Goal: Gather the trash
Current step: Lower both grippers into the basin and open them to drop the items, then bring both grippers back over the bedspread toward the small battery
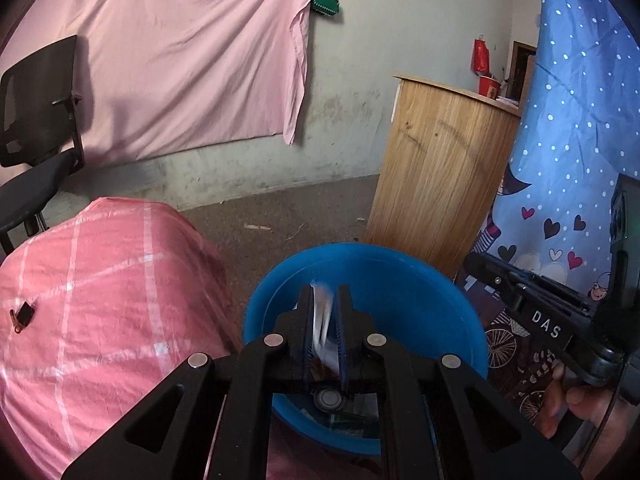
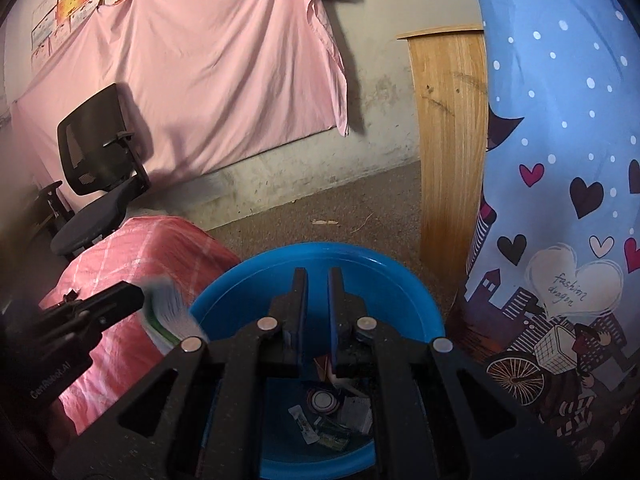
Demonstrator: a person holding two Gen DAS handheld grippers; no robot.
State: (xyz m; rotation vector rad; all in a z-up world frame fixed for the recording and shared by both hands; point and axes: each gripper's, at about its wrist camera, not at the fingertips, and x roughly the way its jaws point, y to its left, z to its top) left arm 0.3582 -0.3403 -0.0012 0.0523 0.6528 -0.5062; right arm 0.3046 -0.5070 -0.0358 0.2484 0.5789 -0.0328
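Wrapper [image 1: 325, 322] between left tool [image 1: 325, 292] fingers — over basin [image 1: 420, 280].

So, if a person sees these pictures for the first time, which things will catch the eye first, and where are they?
The blue basin sits low in the centre, with small wrappers lying on its bottom. The left gripper is above it, shut on a white packet, while the right gripper holds nothing between its fingers. Left of the basin is a pink checked cloth, and right of it a blue curtain with hearts.

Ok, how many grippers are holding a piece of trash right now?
1. The left gripper pinches a wrapper above the blue basin; the right gripper, also over the basin, holds nothing.
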